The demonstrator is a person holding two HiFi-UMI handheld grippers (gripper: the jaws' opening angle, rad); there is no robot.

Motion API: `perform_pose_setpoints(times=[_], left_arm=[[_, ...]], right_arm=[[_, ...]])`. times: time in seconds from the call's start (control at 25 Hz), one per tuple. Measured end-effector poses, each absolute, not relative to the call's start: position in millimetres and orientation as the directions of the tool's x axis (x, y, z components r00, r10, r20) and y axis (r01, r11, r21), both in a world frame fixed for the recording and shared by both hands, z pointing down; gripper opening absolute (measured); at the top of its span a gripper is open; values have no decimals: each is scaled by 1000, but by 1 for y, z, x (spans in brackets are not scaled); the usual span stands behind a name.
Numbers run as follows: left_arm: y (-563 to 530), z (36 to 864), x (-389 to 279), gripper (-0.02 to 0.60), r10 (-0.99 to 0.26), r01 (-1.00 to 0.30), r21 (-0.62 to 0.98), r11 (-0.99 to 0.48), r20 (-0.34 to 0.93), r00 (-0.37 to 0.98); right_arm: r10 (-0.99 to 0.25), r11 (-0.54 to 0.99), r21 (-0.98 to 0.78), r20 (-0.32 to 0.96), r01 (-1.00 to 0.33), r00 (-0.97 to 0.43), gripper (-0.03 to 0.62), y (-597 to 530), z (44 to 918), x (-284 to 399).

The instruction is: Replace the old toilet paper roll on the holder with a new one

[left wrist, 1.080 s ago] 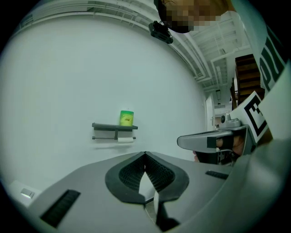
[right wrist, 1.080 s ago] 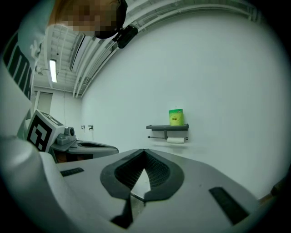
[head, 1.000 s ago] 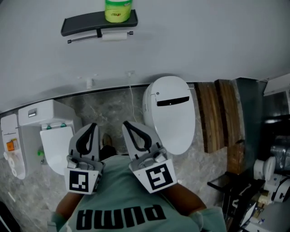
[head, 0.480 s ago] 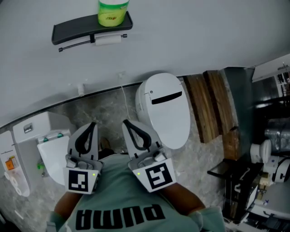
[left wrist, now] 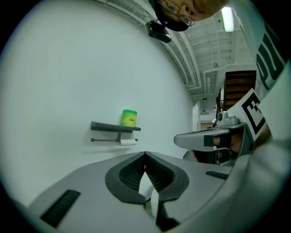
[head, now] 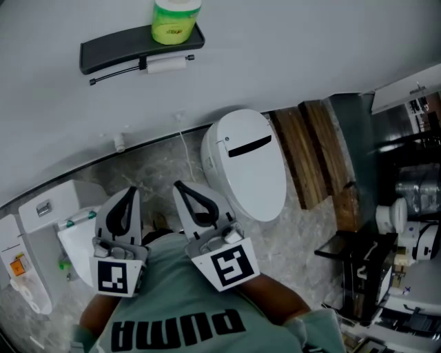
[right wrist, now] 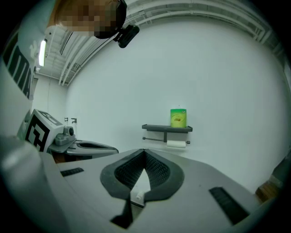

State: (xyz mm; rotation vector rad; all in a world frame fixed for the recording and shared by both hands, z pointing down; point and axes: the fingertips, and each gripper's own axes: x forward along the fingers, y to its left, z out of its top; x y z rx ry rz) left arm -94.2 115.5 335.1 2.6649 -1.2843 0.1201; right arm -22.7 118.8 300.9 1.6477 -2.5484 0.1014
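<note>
The left gripper [head: 131,192] and the right gripper [head: 179,186] are both held low in front of the person's chest. On each the jaws are pressed together at the tips with nothing between them, as each gripper's own view confirms. Beyond them on the floor stands a white toilet [head: 244,162] with its lid down. Well above it on the wall hangs the holder [head: 138,47], a dark shelf with a thin rail beneath. The old toilet paper roll [head: 167,65] sits on that rail, to the right of the bracket and near the rail's right end, well apart from both grippers. It looks thin, probably nearly used up, so it should be very light and soft, and easy to crush. A gentle pinch across its middle, then sliding it off the near end of the rail, seems the safest hold. On the shelf stands a green cylinder [head: 176,21], possibly the new roll in its wrapper, though that cannot be told from here.
</note>
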Motion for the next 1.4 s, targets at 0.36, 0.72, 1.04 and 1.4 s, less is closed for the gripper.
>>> perform_pose_setpoints(times=[0.36,0.72,1.04,1.4], left_arm=[[97,341,-112,3,-808,-827,122,-548,176,562],[51,334,-103,3,-861,-882,57,-468,195,469],[13,337,-80,3,-889,-915,17,-403,230,396],[-25,337,-57,3,-907,-933,-29,-360,247,342]], right_arm=[[-871,476,-29,123,-879,-475,3,94,307,-39],[-811,573,-70,99,-817,-577,3,42,310,-33],[-760,631,-119,104,-767,-642,3,-1,320,-13],[-719,676,-162,69,-719,-692,3,-41,321,10]])
